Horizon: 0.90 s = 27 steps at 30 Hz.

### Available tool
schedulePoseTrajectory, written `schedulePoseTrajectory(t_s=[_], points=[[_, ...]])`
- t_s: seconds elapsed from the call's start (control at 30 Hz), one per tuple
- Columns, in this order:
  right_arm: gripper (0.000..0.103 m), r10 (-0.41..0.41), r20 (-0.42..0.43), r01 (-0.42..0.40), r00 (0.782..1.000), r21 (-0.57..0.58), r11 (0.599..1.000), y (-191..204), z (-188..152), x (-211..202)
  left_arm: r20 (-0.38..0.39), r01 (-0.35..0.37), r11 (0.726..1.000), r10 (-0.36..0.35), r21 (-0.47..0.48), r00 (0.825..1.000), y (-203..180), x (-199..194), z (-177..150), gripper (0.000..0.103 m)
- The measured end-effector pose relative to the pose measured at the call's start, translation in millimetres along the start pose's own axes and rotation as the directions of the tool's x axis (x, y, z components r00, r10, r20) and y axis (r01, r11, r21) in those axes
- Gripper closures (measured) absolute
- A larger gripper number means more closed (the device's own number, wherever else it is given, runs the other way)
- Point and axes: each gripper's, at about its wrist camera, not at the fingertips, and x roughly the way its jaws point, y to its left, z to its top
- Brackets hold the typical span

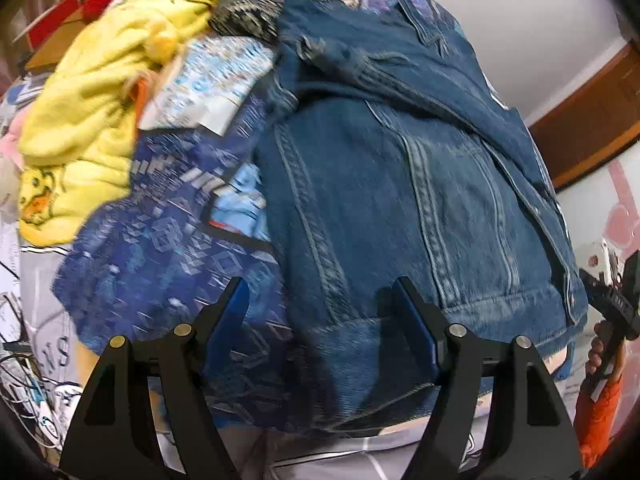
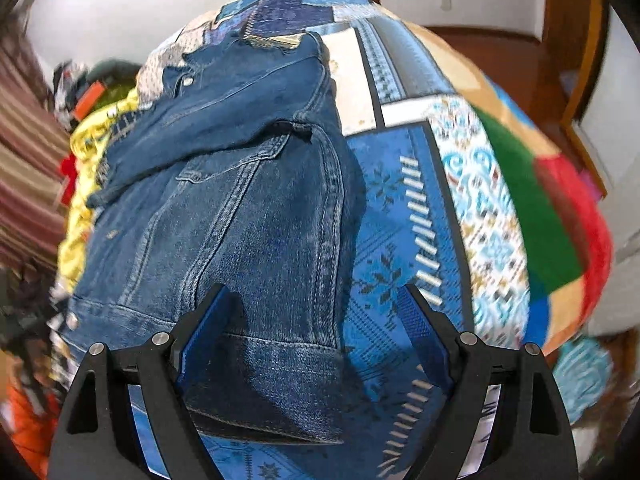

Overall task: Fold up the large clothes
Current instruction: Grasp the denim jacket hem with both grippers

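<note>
My denim jacket [image 1: 400, 184] lies lengthwise straight ahead; its hem sits between my left gripper [image 1: 320, 316] and right gripper [image 2: 316, 320], both spread wide, gripping nothing.

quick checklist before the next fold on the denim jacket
1. Left gripper open over the hem of the blue denim jacket: ok.
2. Right gripper open at the jacket's other hem corner: ok.
3. Nothing clamped yet: ok.
4. Jacket lies on the blue patterned blanket, sleeve folded across: ok.
5. Yellow fleece garment clear of jacket: cannot tell.
</note>
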Motion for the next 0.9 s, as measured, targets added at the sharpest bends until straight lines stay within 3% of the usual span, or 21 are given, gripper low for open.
schedulePoseTrajectory(t_s=[0.1,0.3,0.33,0.43,0.53,0.73,0.9], points=[[0.022,0.011,0.012,-0.011,1.0,0.019,1.0,0.9,-2.4,0.6,-0.02,0.037,0.999,-0.037,-0.003,0.999,-4.4,6.9,-2.9,0.03],[0.06,0.069,0.011,-0.07,0.998,0.012,0.998,7.7,1.4,3.0,-0.019,0.108,0.994,-0.108,0.006,0.994,-12.4,9.2,-4.0,0.043],[0.066,0.078,0.007,-0.078,0.997,0.015,0.997,8.3,3.0,5.0,-0.012,0.109,0.994,-0.109,0.003,0.994,-12.7,8.5,-4.4,0.046],[0.085,0.09,0.002,-0.09,0.996,0.031,0.995,7.3,6.8,10.5,0.021,0.148,0.987,-0.147,-0.064,0.989,-3.6,4.3,-1.2,0.075],[0.09,0.101,-0.001,-0.101,0.995,0.039,0.994,6.9,10.0,10.4,0.057,0.19,0.975,-0.185,-0.117,0.981,7.9,-2.4,5.5,0.083],[0.092,0.148,0.042,-0.148,0.988,-0.015,0.989,20.9,29.7,0.2,0.138,0.166,0.985,-0.159,-0.042,0.978,-10.3,-30.0,30.2,0.085],[0.094,0.177,0.122,-0.167,0.977,-0.089,0.982,44.0,62.1,-17.7,0.242,0.175,0.984,-0.179,0.039,0.954,-37.2,-63.9,70.3,0.088]])
